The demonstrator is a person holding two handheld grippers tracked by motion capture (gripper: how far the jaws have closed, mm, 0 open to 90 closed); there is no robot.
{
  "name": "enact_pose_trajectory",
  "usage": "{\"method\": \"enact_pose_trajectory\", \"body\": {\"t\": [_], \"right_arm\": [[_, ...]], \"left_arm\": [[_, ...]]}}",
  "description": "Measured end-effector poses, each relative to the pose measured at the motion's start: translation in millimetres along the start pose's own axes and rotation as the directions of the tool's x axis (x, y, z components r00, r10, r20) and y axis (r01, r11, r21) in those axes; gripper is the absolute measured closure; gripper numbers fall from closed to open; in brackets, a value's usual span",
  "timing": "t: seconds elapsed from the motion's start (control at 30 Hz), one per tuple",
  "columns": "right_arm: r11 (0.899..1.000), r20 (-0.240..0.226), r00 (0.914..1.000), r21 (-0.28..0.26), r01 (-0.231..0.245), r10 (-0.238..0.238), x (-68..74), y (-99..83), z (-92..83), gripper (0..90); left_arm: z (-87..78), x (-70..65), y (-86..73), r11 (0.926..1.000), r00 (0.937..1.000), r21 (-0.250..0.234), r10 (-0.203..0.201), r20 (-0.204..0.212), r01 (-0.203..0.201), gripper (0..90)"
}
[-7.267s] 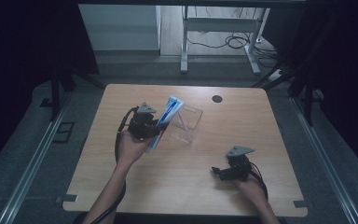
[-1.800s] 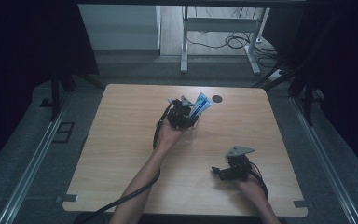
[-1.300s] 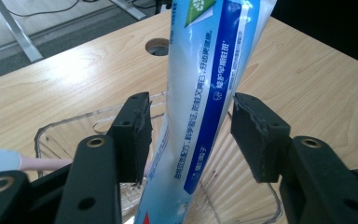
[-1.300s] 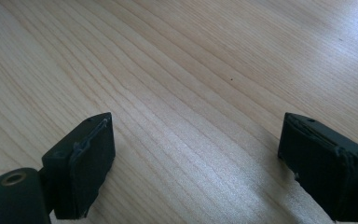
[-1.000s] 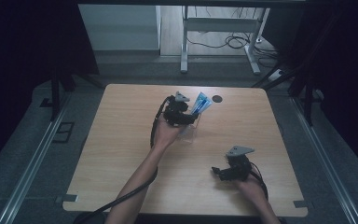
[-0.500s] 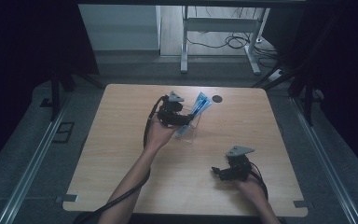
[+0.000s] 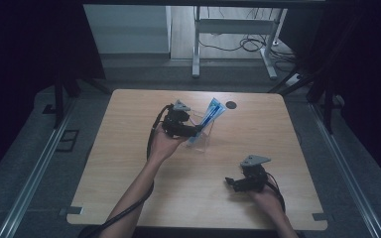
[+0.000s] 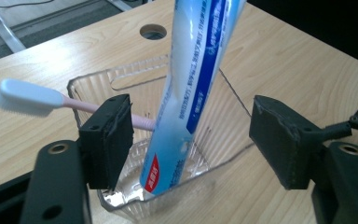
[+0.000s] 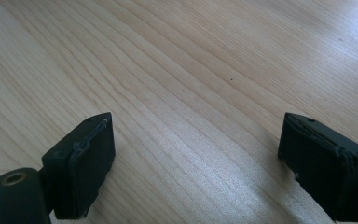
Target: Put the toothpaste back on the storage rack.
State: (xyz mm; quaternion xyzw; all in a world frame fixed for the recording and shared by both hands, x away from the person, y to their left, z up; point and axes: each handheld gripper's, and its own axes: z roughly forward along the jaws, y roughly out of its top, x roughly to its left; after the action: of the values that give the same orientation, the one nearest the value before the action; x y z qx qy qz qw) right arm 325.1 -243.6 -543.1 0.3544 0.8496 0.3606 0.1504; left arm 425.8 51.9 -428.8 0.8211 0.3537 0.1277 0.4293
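A clear ribbed plastic holder (image 7: 202, 142) (image 8: 121, 79) stands at the table's middle back. A blue-and-white toothpaste tube (image 7: 211, 115) (image 8: 191, 93) leans upright in it, beside a pink toothbrush (image 8: 28, 95) with a white head. My left gripper (image 7: 197, 131) (image 8: 193, 140) faces the holder from its left. Its jaws have just been opening and stand on either side of the tube without touching it. My right gripper (image 7: 229, 182) (image 9: 196, 158) rests low at the front right, open over bare wood with nothing between its jaws.
A round cable hole (image 7: 231, 104) (image 8: 152, 31) lies in the tabletop (image 7: 129, 163) just behind the holder. Beyond the far edge, metal desk legs (image 7: 196, 49) and cables stand on the floor. Dark curtains flank both sides.
The left gripper has drawn back a little to the left, away from the holder, and its jaws have widened off the toothpaste tube, which stays leaning in the holder. The right gripper has not moved.
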Motion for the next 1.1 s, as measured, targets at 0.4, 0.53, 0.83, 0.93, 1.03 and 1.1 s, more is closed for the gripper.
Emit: {"method": "enact_pose_trajectory", "body": {"t": [0.4,0.53,0.83,0.93,1.03,1.1], "right_arm": [[1.0,0.0,1.0,0.0,0.0,0.0,0.0,0.0,0.0,10.5],[1.0,0.0,1.0,0.0,0.0,0.0,0.0,0.0,0.0,10.5],[1.0,0.0,1.0,-0.001,-0.001,0.001,0.1,0.0,0.1,10.5],[1.0,0.0,1.0,-0.001,-0.001,0.001,0.1,0.0,0.1,10.5],[1.0,0.001,1.0,-0.001,0.0,0.0,0.1,0.0,0.1,10.5],[1.0,0.001,1.0,-0.001,0.0,0.0,0.0,0.0,0.1,10.5]], "left_arm": [[-7.8,-1.6,-7.8,1.0,0.9998,0.006,-0.008,0.018,0.008,24.2],[-11.8,-0.9,-10.5,0.9999,0.9996,-0.001,-0.015,0.025,0.015,24.1],[-20.4,-1.1,-16.6,0.9995,0.9985,-0.011,-0.029,0.047,0.03,23.9],[-22.2,-2.0,-19.7,0.9995,0.9982,-0.006,-0.03,0.052,0.031,22.7],[-23.7,-2.4,-23.0,0.9995,0.998,0.001,-0.031,0.055,0.031,20.7],[-25.1,-2.4,-25.2,0.9995,0.9977,0.001,-0.032,0.059,0.032,19.9]]}}
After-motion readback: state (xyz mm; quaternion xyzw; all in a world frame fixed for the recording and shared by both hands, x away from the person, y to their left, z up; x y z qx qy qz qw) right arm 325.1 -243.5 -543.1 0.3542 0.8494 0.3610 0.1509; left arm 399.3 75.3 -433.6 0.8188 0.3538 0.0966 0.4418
